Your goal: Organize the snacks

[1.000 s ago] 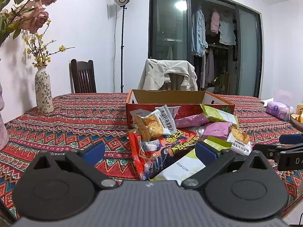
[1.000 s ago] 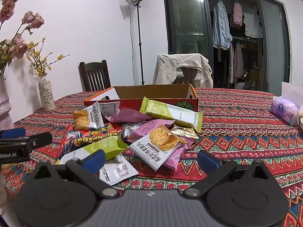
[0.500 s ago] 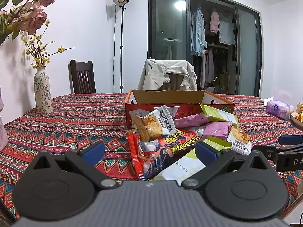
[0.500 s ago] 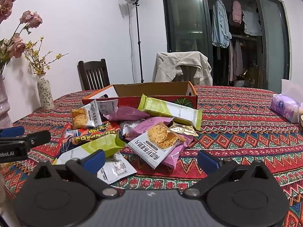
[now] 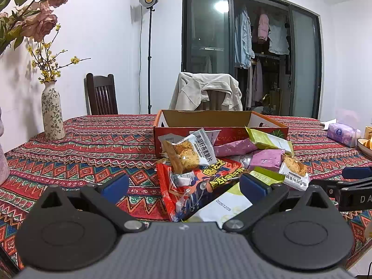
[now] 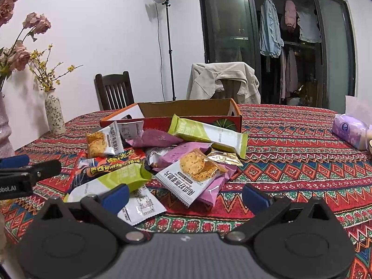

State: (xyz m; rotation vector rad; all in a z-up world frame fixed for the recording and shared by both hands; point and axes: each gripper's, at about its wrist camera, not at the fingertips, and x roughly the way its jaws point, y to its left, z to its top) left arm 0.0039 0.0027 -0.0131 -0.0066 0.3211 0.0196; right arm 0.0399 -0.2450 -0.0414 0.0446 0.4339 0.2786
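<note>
A heap of snack packets (image 5: pixel 223 162) lies on the table in front of an open cardboard box (image 5: pixel 207 118). The heap includes a red packet (image 5: pixel 186 190), purple packets (image 5: pixel 267 158), green-and-white bars (image 6: pixel 209 134) and white cracker packets (image 6: pixel 188 179). The box also shows in the right wrist view (image 6: pixel 186 109). My left gripper (image 5: pixel 183 186) is open and empty, just short of the heap's near left side. My right gripper (image 6: pixel 186 196) is open and empty, just short of the heap's near right side. Each gripper shows at the edge of the other's view.
The table carries a red patterned cloth (image 5: pixel 93 144). A patterned vase (image 5: pixel 53 114) with yellow flowers stands at the far left. A purple tissue pack (image 6: pixel 348 130) lies at the far right. Chairs (image 5: pixel 102 95) stand behind the table.
Both grippers have shifted slightly nearer to the heap. Both stay open. No packet has moved.
</note>
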